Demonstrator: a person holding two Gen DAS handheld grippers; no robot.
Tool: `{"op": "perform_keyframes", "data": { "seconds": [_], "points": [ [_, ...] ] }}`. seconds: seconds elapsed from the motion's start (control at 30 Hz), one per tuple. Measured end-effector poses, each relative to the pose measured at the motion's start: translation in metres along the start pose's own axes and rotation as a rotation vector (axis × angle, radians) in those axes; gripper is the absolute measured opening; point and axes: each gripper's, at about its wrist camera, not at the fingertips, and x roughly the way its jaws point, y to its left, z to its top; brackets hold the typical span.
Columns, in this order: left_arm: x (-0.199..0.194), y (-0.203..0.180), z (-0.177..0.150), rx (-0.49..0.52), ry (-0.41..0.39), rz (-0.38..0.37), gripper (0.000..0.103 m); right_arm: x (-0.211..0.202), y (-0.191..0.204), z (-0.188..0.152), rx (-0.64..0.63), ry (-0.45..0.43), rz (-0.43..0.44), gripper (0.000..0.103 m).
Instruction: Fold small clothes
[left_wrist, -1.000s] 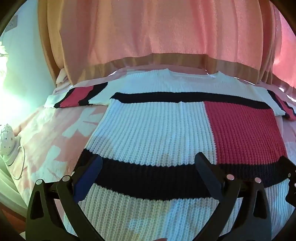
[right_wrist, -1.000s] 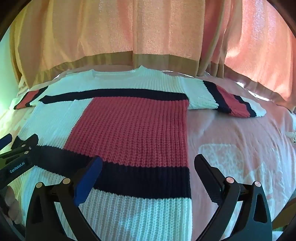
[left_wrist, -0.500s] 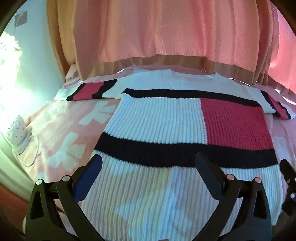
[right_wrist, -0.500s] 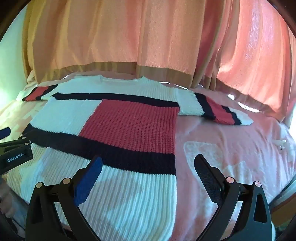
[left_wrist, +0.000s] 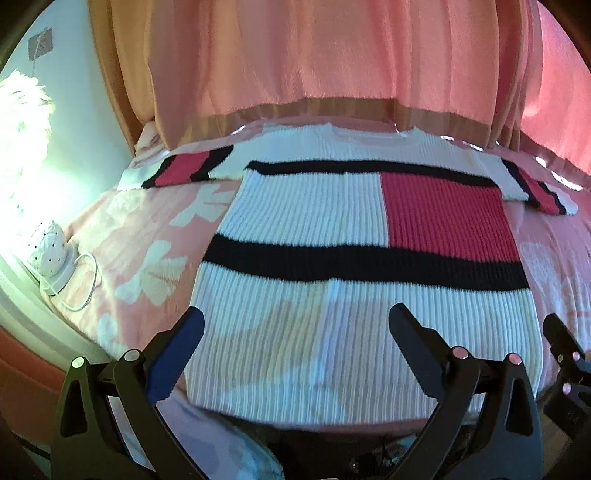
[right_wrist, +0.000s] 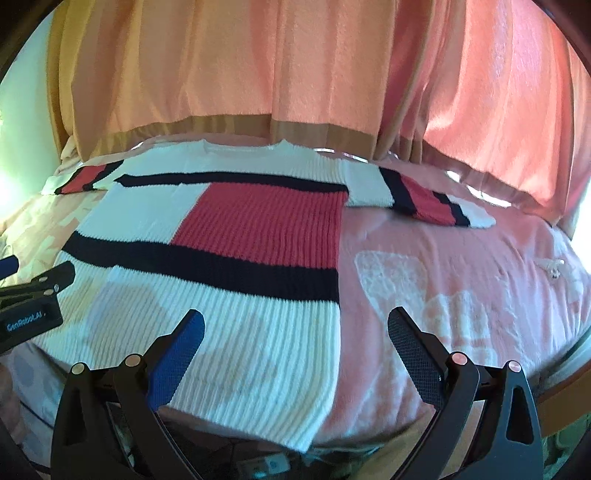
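While the sweater (left_wrist: 354, 288) lay flat on the bed (right_wrist: 461, 280), the left tool (left_wrist: 295, 332) and right tool (right_wrist: 295, 332) hovered wide, holding nothing.

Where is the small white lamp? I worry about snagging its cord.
In the left wrist view the lamp sits at the bed's far-left edge, left of the sweater.

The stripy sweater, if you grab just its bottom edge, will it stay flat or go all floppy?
Probably floppy: the sweater is soft ribbed knit lying limp and flat on the bed, so it would likely droop. Its thick knit suggests some weight, and the spread sleeves would probably dangle.
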Motion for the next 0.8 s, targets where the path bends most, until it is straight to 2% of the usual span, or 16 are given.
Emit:
{"op": "perform_keyframes", "data": {
  "seconds": [0.23, 0.8],
  "points": [
    [-0.011, 0.000, -0.011, 0.008, 0.027, -0.005, 0.098, -0.010, -0.001, -0.011, 0.005, 0.037, -0.004, 0.098],
    [-0.014, -0.002, -0.019, 0.025, 0.046, 0.017, 0.098, -0.012, 0.005, -0.014, -0.003, 0.048, 0.006, 0.098]
  ]
}}
